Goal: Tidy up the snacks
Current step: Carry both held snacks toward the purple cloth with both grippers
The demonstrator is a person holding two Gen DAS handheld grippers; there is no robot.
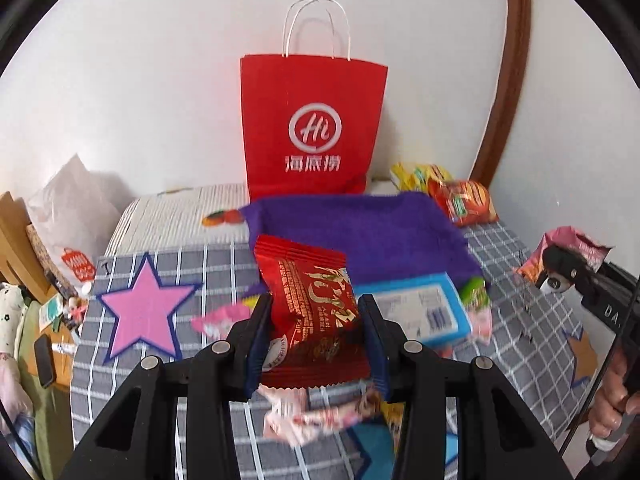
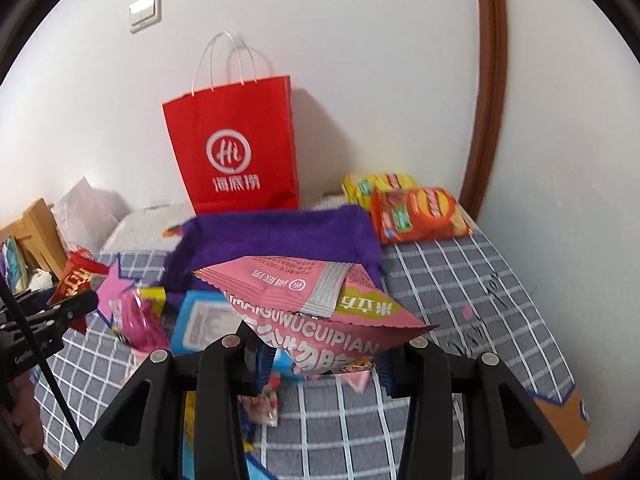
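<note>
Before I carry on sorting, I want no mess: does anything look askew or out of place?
Yes. Loose small pink packets lie scattered on the grey checked cloth outside the purple fabric bin, beside a blue box.

The paper bag [image 1: 314,128] is bright red with a white round logo, white characters and white handles. The cloth [image 1: 360,228] in front of it is deep purple. The bedcover [image 2: 440,280] is grey with a white grid, carrying a pink star [image 1: 146,308] edged in dark blue. One snack packet [image 1: 316,316] is red with gold lettering; another packet [image 2: 320,304] is pink with white letters and a yellow-green patch. The box [image 1: 420,312] is light blue with a white label. Chip bags are orange [image 2: 420,216] and yellow [image 2: 376,184]
</note>
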